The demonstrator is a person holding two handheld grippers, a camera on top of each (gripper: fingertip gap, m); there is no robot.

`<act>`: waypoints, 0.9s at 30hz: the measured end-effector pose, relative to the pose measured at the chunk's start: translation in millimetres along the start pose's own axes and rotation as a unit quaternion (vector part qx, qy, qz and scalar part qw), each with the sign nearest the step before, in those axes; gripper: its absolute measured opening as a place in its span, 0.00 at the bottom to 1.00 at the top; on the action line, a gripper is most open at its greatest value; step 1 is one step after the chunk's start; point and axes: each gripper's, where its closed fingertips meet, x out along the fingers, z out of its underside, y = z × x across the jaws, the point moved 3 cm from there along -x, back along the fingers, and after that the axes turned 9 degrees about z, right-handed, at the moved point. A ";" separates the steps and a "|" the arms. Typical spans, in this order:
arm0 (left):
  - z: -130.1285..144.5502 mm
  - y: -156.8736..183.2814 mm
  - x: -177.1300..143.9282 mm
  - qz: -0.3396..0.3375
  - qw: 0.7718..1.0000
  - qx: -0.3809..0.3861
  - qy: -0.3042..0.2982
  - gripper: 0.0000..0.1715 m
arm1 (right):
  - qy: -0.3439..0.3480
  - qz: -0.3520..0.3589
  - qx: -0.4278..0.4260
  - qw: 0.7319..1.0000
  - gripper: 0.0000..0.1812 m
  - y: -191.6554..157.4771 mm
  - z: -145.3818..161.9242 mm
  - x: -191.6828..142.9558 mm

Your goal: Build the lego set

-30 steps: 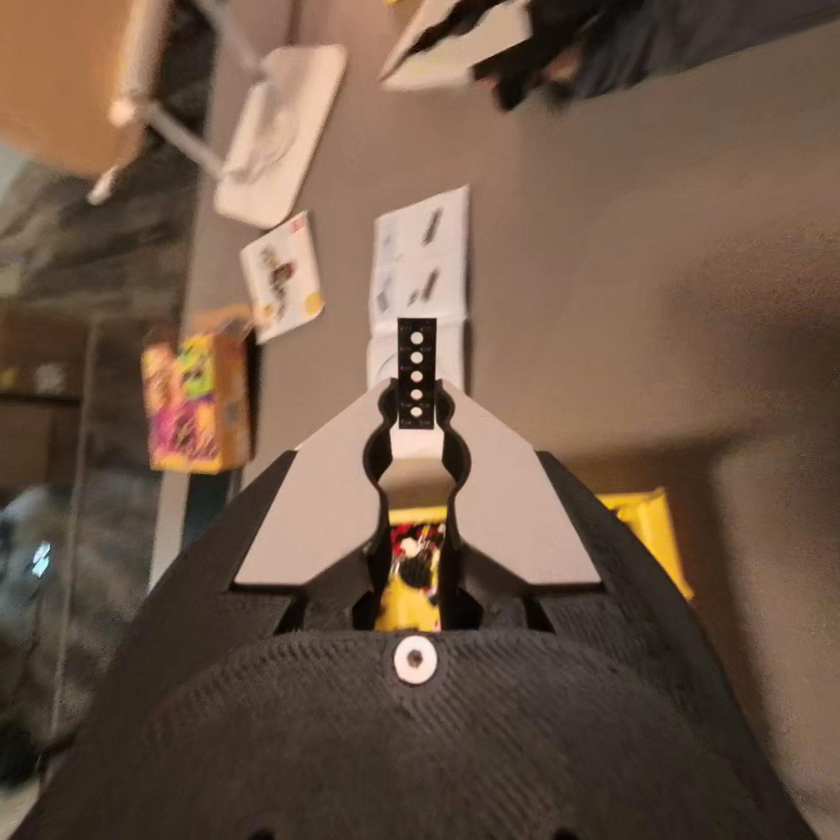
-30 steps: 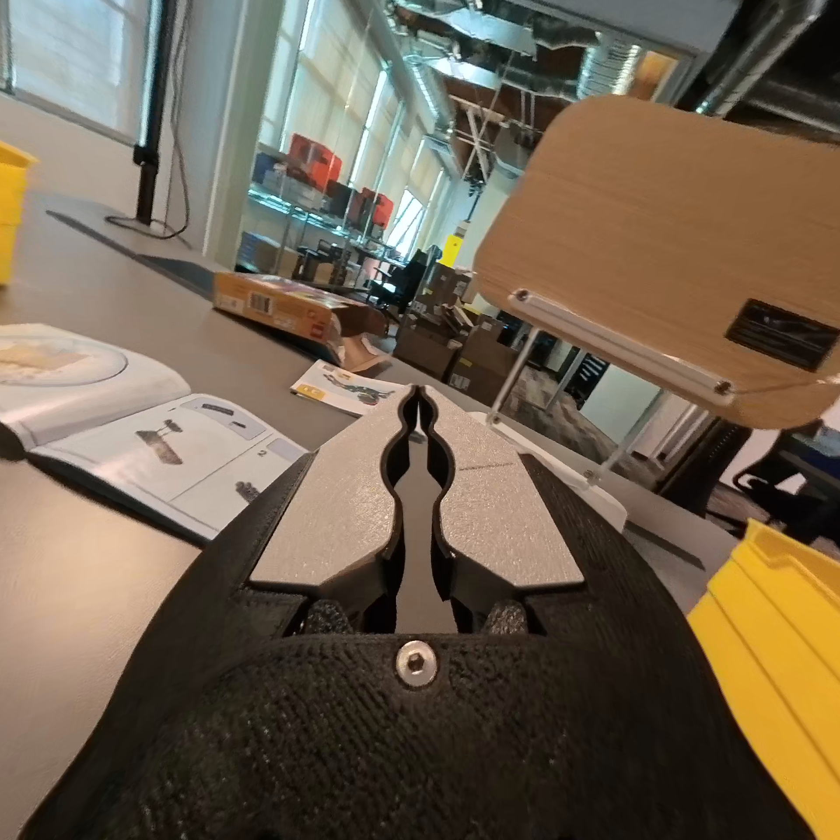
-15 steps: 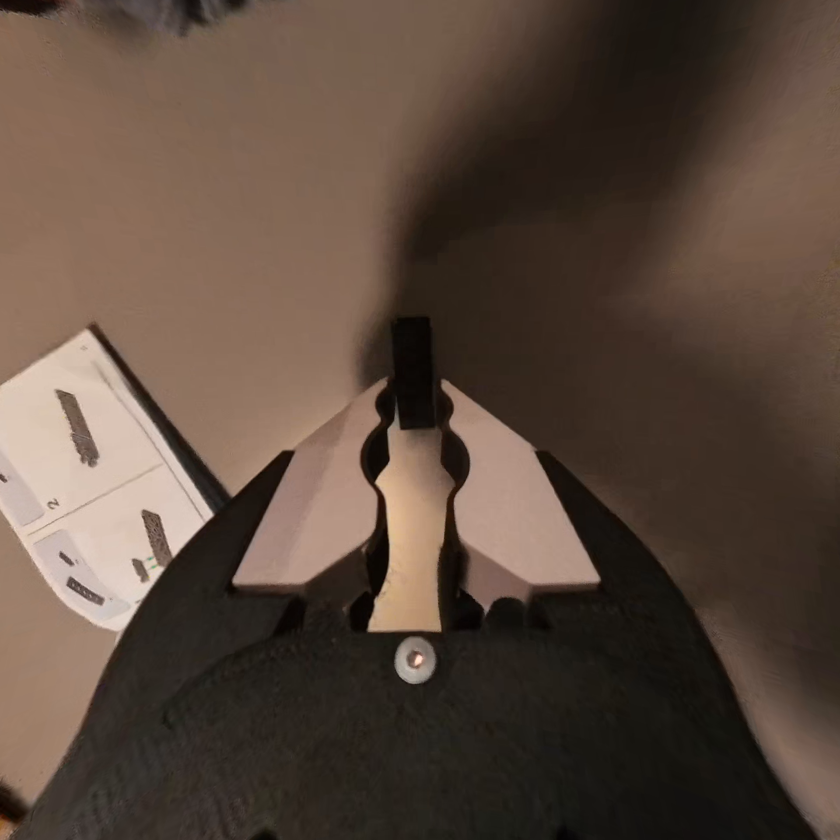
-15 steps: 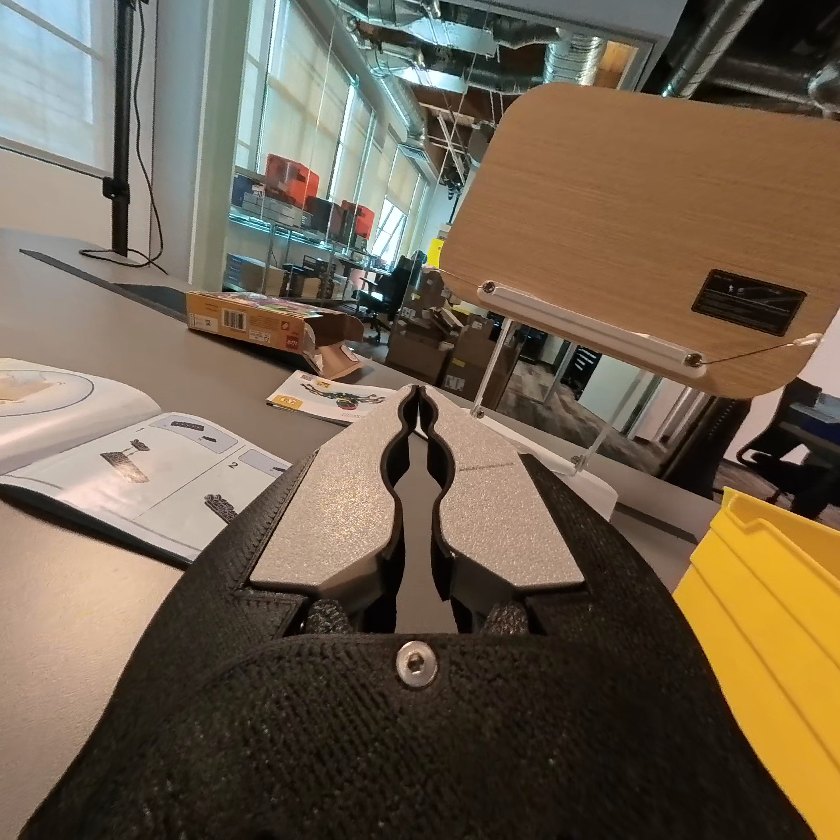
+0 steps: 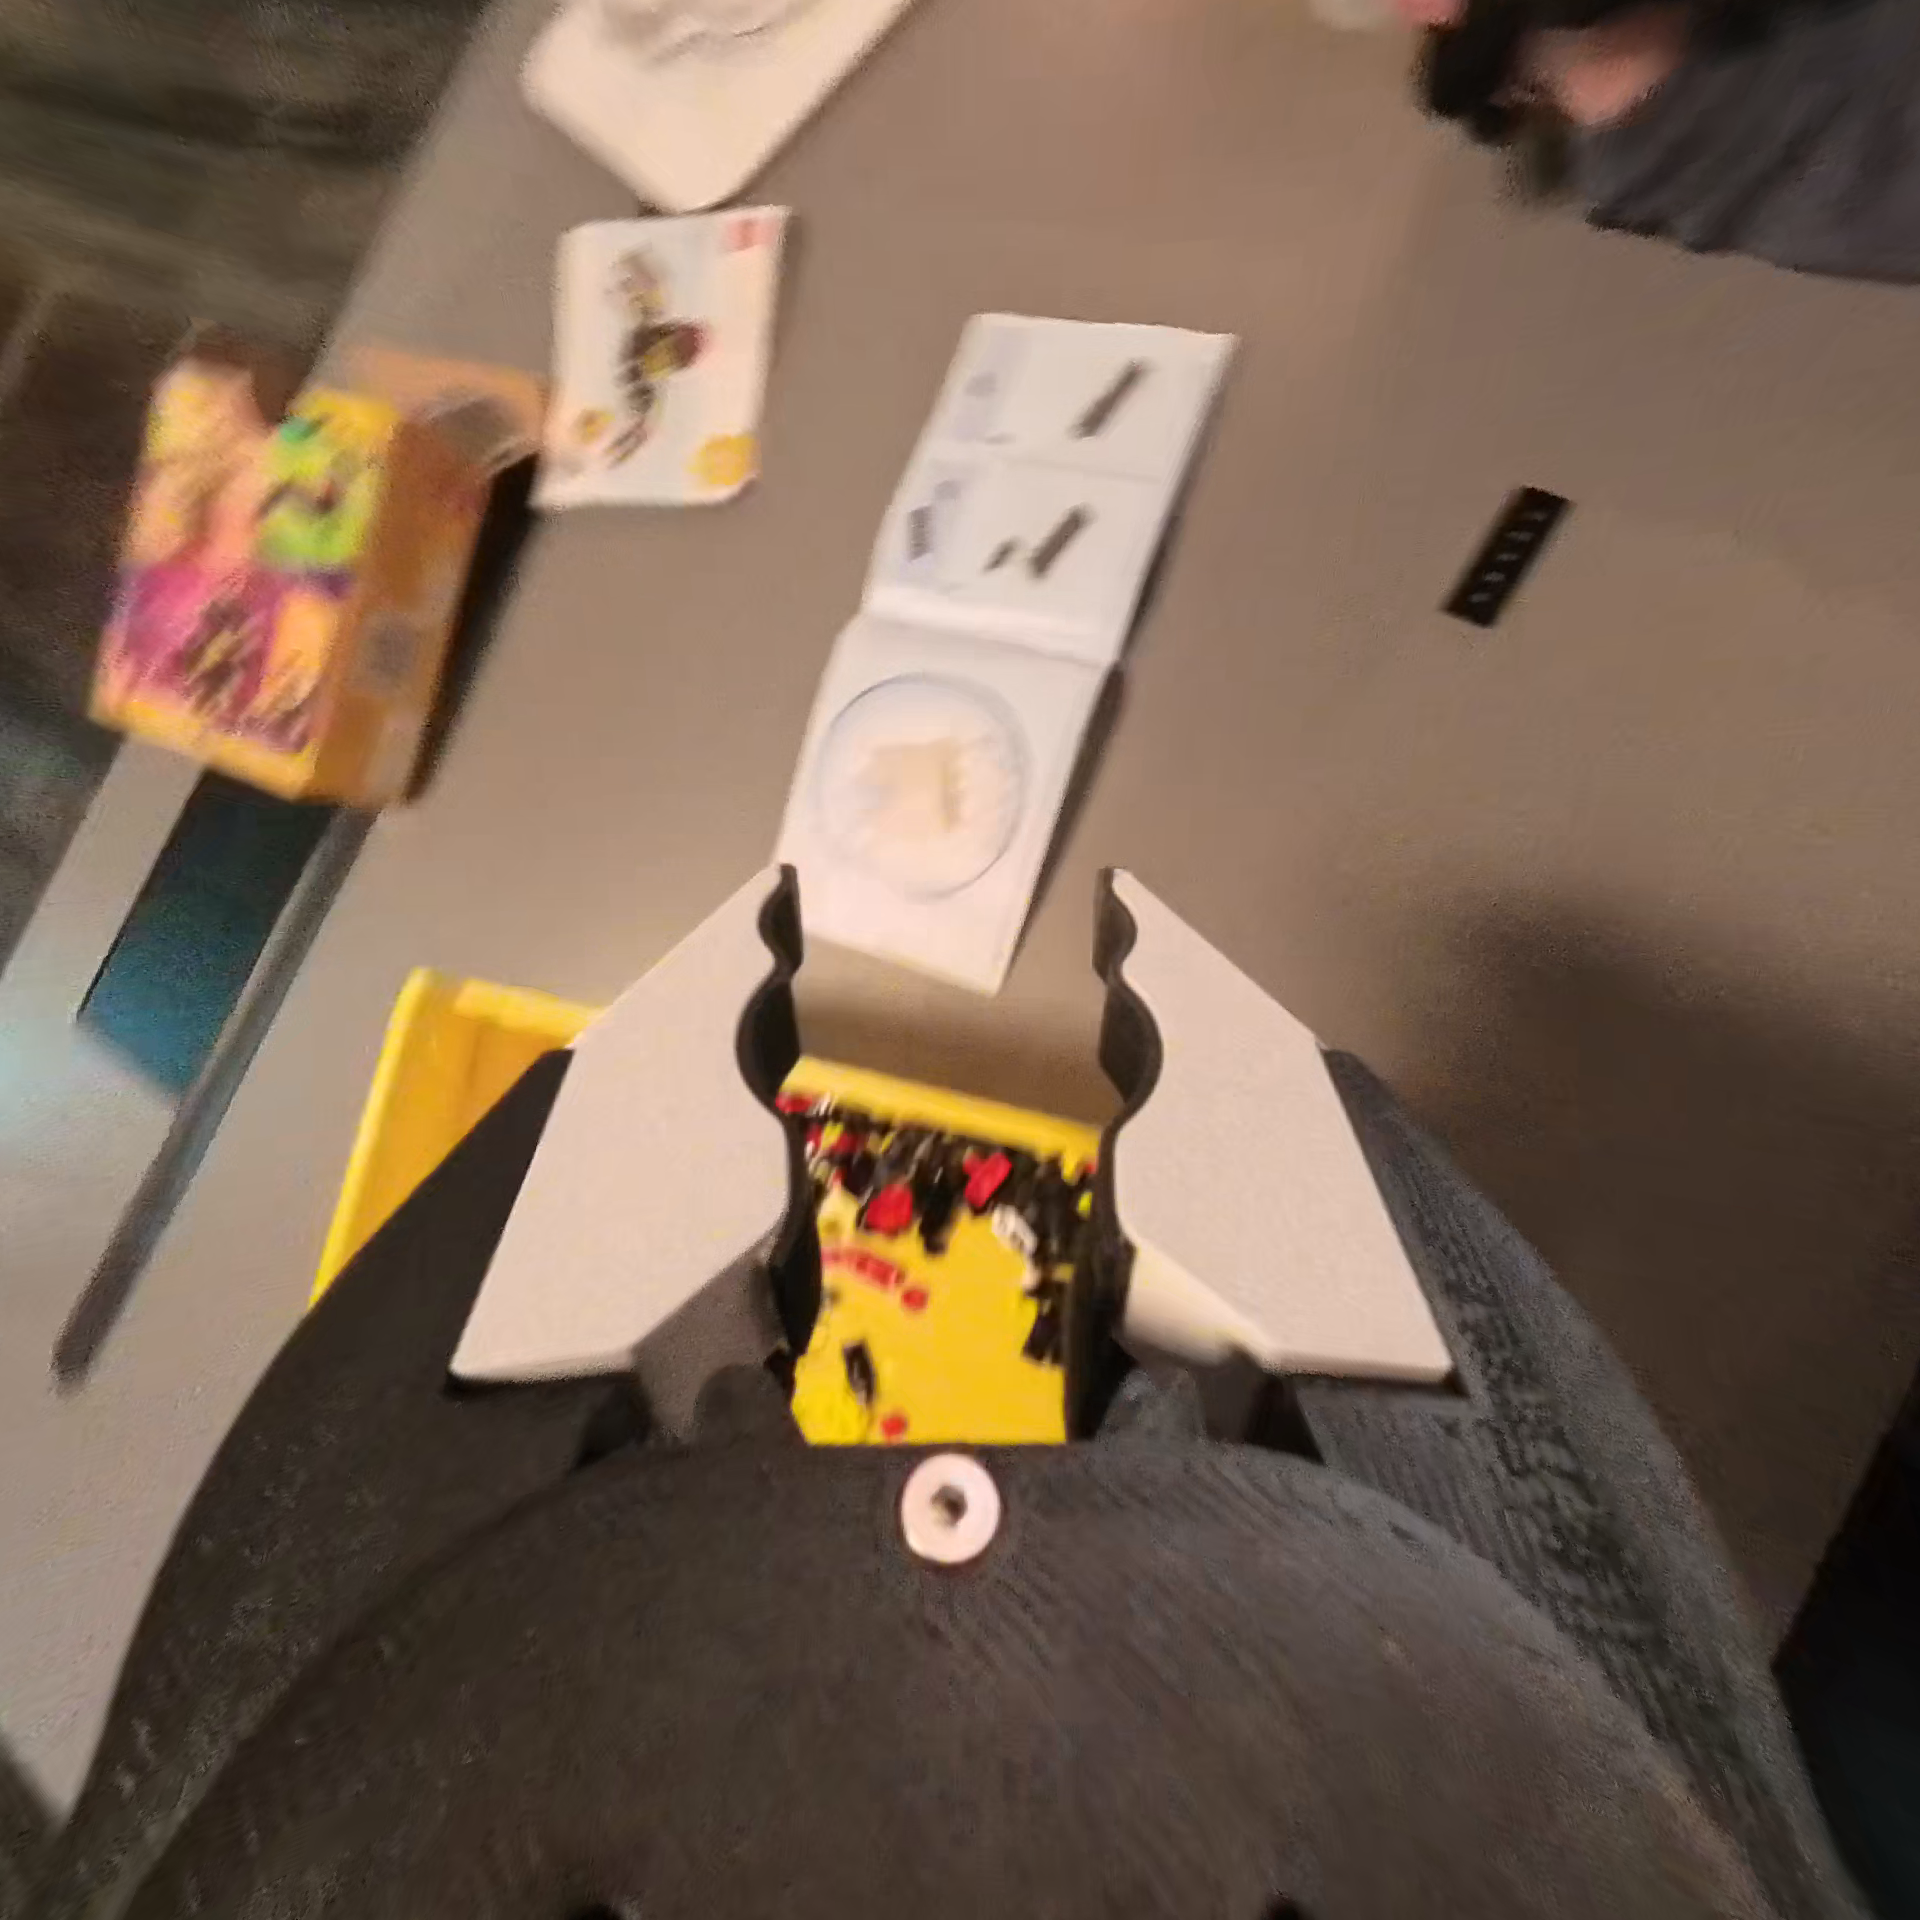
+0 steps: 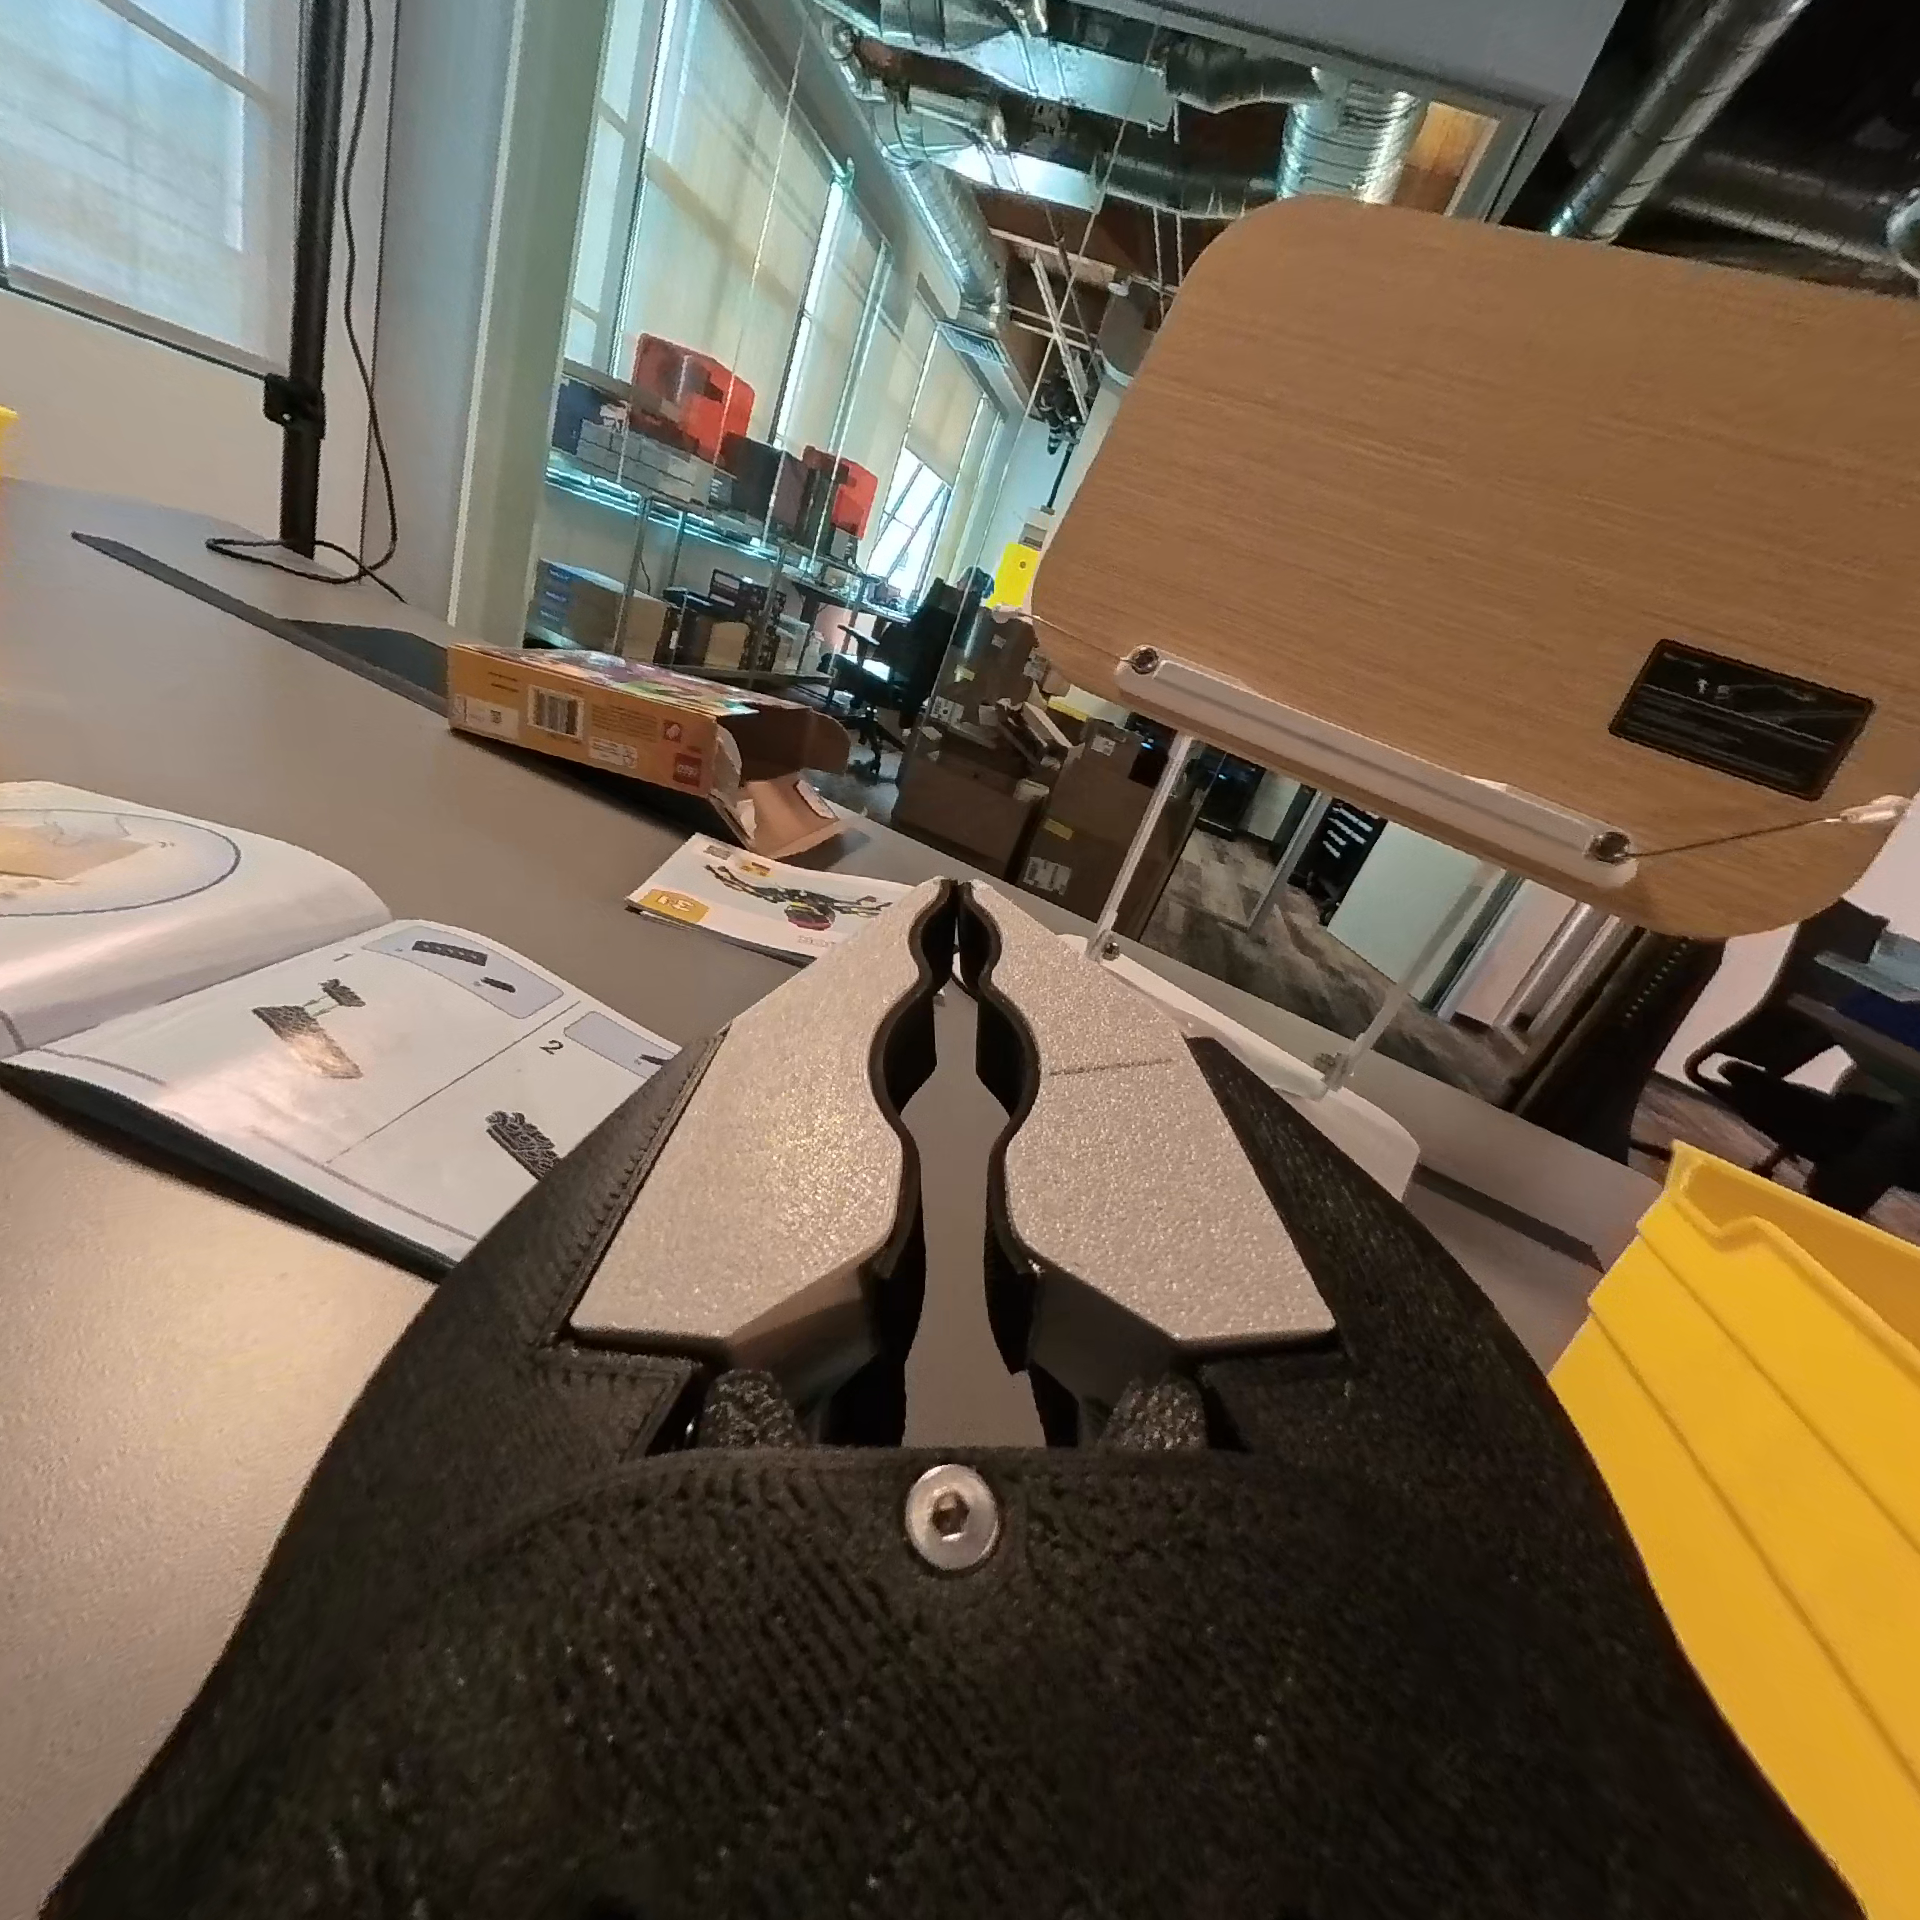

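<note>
Two grippers going here. Left gripper (image 5: 948, 914) hangs over the grey table (image 5: 1455, 935) with its jaws spread wide and nothing between them. Right under it sits a yellow bin (image 5: 416, 1101) of loose lego pieces (image 5: 935, 1174), mostly red and black, way too smeared to count, and the gripper body hides most of the bin. Just past the fingertips lies one open instruction booklet (image 5: 987, 707). One black lego plate (image 5: 1507, 556) lies flat on the bare table, well apart from the left gripper, up and off to its right side, touching nothing. Farther out are one small leaflet (image 5: 665, 353), one colourful set box (image 5: 281, 592) near the table edge and a white stand base (image 5: 707, 94) cut off at the top. Top right corner is a dark blurry shape, can't tell what.

Right gripper (image 6: 954, 894) sits low to the table, jaws pressed together, pinching nothing I can see. A second yellow bin (image 6: 1745, 1455) is cropped at its right. Beyond it stands a tilted wooden board (image 6: 1507, 540) on that stand, back side facing us.
</note>
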 end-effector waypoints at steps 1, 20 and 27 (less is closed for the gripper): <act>13.1 -9.9 -15.3 -0.026 0.999 -0.034 0.009 0.33 | 0.000 0.000 -0.001 1.000 0.00 -0.4 0.1 0.1; 167.5 -34.7 -70.4 -0.185 0.955 -0.219 -0.079 0.27 | -0.003 -0.007 -0.033 0.999 0.00 -8.3 1.1 0.9; 166.4 -40.4 -53.0 -0.107 0.944 -0.286 -0.124 0.16 | -0.005 -0.009 -0.040 0.999 0.00 -9.8 1.7 1.5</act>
